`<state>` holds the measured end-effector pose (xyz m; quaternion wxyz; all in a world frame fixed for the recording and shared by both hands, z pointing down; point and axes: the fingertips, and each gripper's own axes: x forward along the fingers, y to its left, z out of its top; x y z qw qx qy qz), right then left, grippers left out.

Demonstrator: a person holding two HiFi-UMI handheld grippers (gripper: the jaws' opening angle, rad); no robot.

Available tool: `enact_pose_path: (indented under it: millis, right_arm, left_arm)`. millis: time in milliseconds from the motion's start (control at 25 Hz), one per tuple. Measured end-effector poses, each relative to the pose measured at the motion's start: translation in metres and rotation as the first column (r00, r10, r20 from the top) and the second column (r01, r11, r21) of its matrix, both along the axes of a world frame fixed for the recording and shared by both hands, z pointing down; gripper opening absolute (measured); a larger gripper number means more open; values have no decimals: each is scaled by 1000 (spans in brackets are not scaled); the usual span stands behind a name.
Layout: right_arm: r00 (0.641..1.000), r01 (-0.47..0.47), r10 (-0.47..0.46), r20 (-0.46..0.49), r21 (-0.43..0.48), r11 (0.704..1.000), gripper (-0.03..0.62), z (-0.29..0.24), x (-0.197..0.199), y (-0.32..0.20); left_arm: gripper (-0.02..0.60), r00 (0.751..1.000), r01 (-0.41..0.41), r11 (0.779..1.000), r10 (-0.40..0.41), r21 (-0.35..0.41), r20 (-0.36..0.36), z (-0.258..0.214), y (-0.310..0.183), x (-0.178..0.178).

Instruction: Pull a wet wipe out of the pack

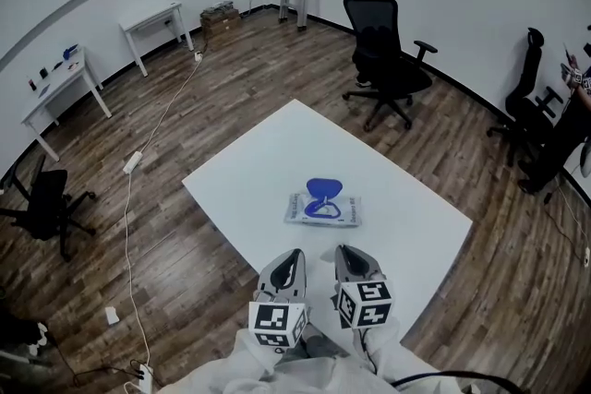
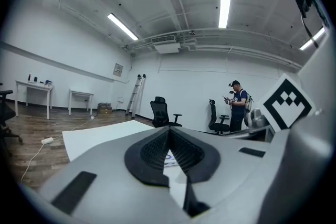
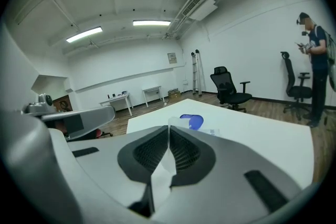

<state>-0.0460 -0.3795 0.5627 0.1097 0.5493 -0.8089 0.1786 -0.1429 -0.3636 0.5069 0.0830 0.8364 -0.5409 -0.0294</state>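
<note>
One open pack [image 1: 322, 209], one wet wipe [image 3: 161, 175] in right tongs [image 3: 168, 131], left tongs [image 2: 169, 132] closed

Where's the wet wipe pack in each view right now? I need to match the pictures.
Head view: wet wipe pack at the middle of the white table, blue lid up.
Left gripper view: only a sliver shows through the jaw gap, centre.
Right gripper view: just above the jaw tips, right of centre.
Shared landmark: black office chair beyond the table.
</note>
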Motion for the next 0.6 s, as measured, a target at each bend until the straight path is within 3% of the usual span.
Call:
enact_pose_path:
  millis: [280,600]
  right_arm:
    - [999,-31,32,40,-18,999,17,6,14,15]
    - [1000,-15,15,10,-1,1000,17,3,18,19]
  left_arm:
    - [-3,999,-39,999,39,-25,12,7,-5,14]
    - [-3,999,-53,998,53,-24,6,8,-7,26]
